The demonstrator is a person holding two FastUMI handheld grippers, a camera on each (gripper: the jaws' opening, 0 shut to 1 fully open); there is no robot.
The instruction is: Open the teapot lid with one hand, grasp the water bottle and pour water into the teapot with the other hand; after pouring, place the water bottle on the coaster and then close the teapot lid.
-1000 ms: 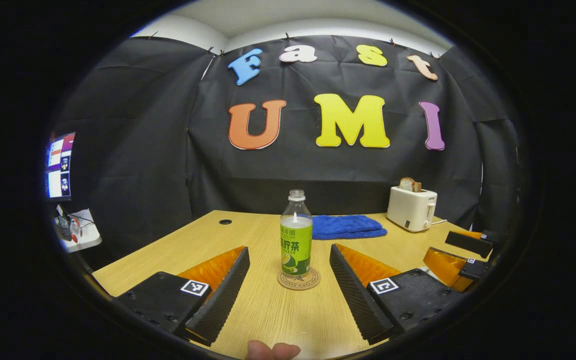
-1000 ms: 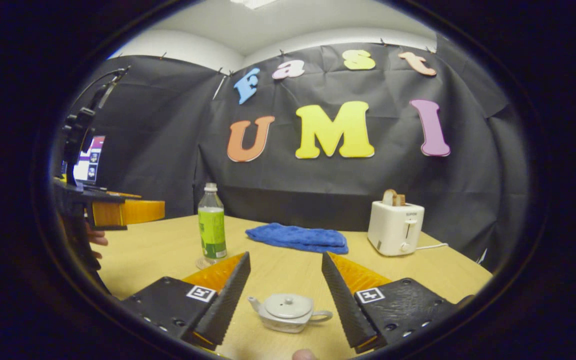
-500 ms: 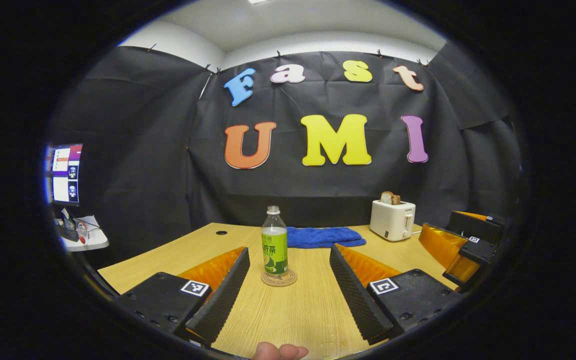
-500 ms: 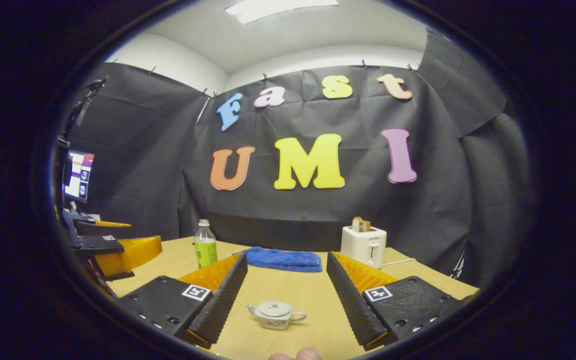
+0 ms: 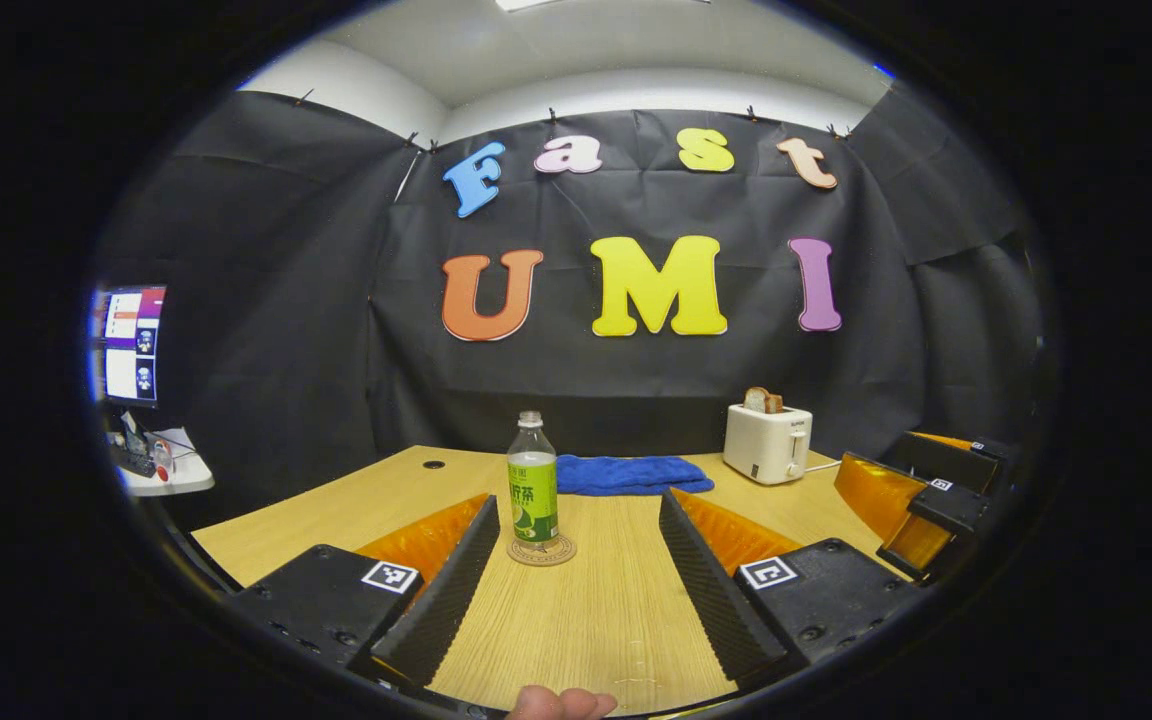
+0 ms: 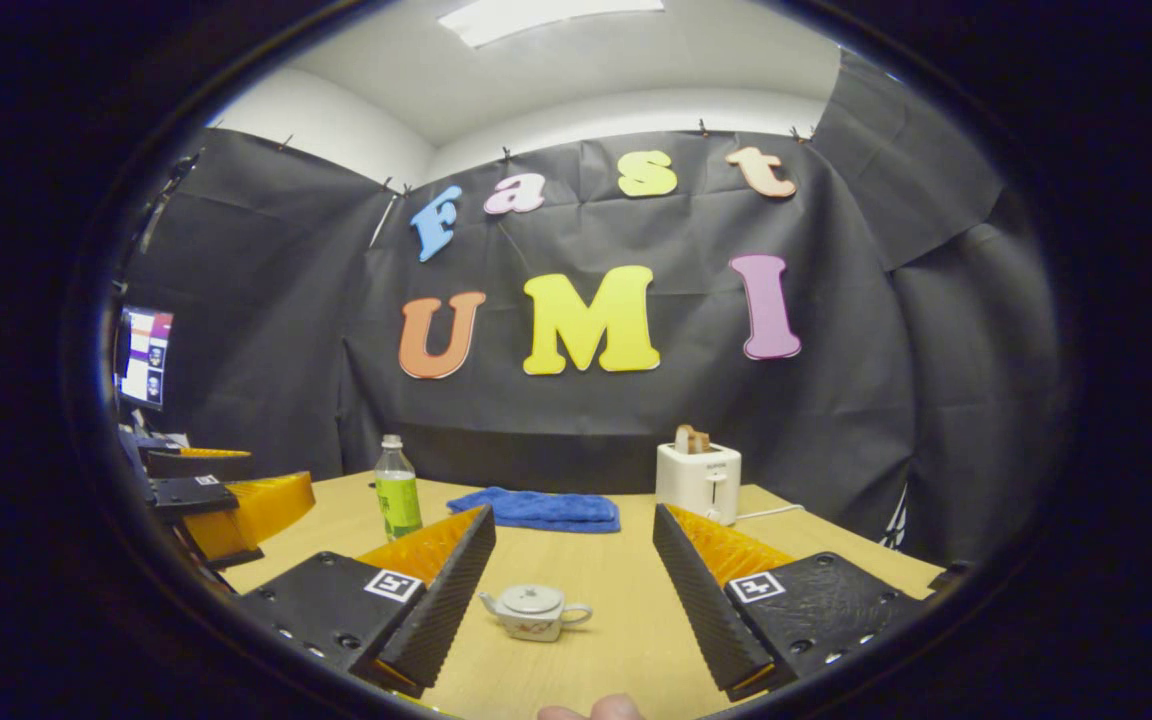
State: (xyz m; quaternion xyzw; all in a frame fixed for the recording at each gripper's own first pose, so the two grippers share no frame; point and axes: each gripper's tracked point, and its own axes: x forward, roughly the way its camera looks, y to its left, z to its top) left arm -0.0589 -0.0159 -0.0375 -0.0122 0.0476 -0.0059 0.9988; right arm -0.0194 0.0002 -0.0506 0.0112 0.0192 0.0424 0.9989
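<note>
A clear bottle (image 5: 532, 478) with a green label and no cap stands upright on a round coaster (image 5: 541, 551) on the wooden table (image 5: 596, 620). My left gripper (image 5: 576, 590) is open, well short of the bottle, nothing between its fingers. In the right gripper view a small white teapot (image 6: 533, 611) sits on the table with its lid (image 6: 532, 598) on. My right gripper (image 6: 571, 600) is open, and the teapot lies ahead between its fingers, untouched. The bottle (image 6: 397, 490) stands farther back to the left there. The other gripper (image 6: 226, 500) is at the left edge.
A blue folded cloth (image 5: 626, 474) lies at the back of the table. A white toaster (image 5: 768, 441) with a bread slice stands at the back right. A monitor (image 5: 126, 342) and a small side table (image 5: 161, 475) are off to the left.
Both grippers have drawn back from the table's objects and tilted up. The bottle and the teapot look smaller and farther away. Neither object has moved.
</note>
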